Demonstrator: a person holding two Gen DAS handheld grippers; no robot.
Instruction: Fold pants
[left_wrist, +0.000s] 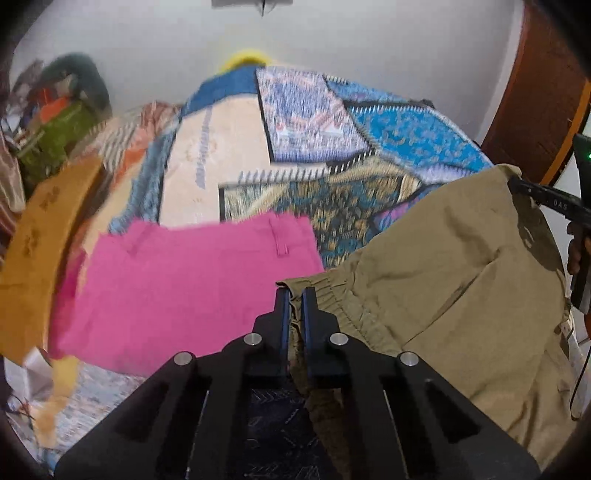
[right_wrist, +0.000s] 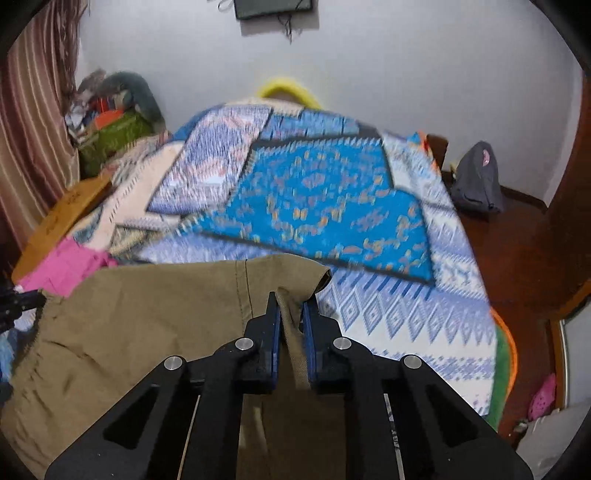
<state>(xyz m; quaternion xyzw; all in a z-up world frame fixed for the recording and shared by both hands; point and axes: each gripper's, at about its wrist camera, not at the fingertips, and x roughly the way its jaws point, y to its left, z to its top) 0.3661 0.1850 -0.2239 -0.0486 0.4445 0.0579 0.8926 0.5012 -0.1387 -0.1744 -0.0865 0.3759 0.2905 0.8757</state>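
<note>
Pants (left_wrist: 443, 258), soft and limp, were pinched at elastic waistband by left gripper (left_wrist: 294, 295), at other edge by right gripper (right_wrist: 291, 301).

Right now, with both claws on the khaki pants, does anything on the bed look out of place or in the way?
Nothing is damaged. The khaki pants are bunched and creased, not flat, pinched by the left claw and the right claw. Their gathered edge lies close to the folded pink garment; whether they overlap is unclear.

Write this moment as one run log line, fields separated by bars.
step: grasp | left gripper: shut on khaki pants waistband | right gripper: shut on khaki pants edge | pink pants: lying on bed
</note>
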